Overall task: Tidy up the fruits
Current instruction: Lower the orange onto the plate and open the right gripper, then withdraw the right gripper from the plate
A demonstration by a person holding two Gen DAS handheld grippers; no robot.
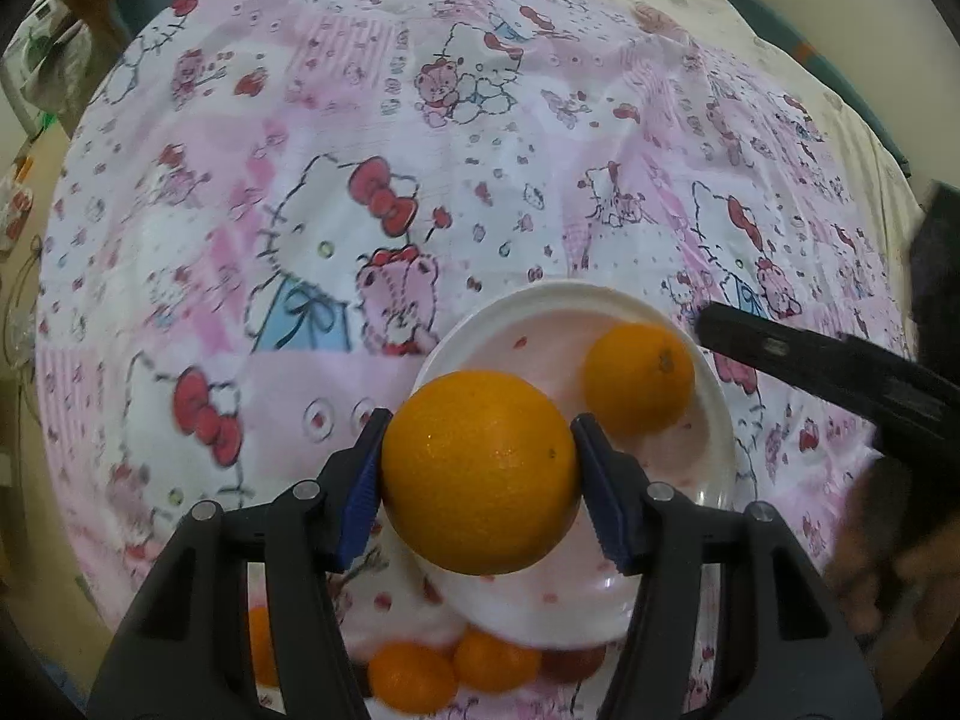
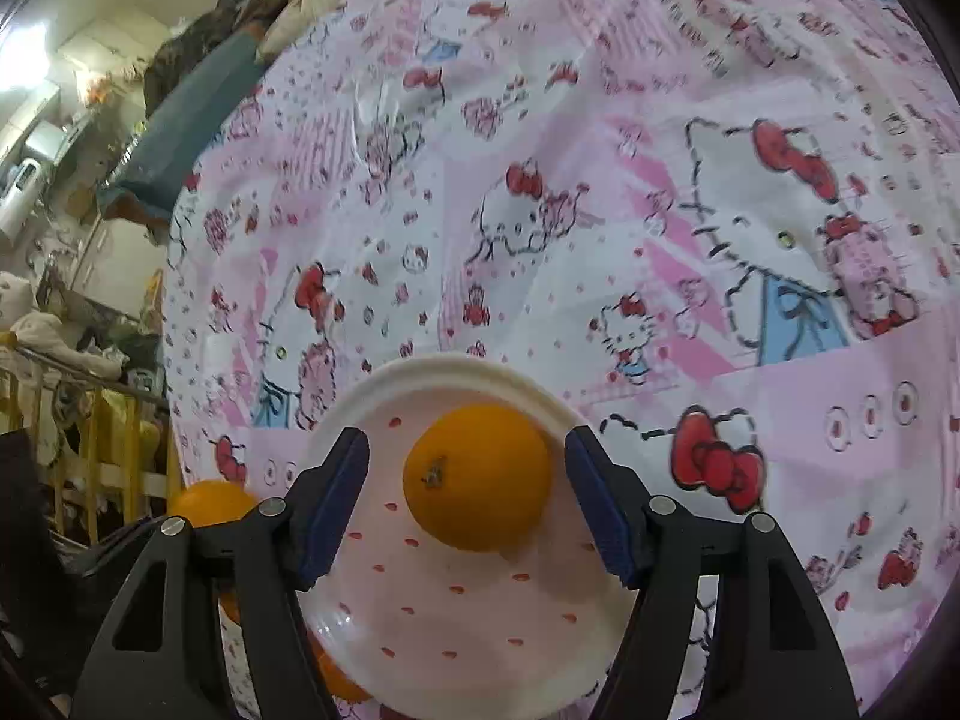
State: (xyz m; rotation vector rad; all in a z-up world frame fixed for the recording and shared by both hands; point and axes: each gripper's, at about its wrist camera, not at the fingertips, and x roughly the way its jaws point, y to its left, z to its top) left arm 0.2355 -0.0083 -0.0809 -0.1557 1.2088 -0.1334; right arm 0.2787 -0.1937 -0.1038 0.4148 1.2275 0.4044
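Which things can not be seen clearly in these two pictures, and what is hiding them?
- Small fruits at the bottom of the left wrist view: blurred, partly behind the left gripper and the plate; their number is unclear.
- Underside of the held orange: faces away, so its gap to the plate is unclear.
- Right gripper: in the left wrist view only one blurred finger shows, cut by the right edge.

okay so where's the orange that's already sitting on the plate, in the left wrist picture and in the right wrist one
Left wrist view: the orange on the plate lies right of centre, beyond the bigger orange gripped by the left gripper.
Right wrist view: the same orange sits low at centre, between the open fingers of the right gripper, untouched.
Shared landmark: the white plate.
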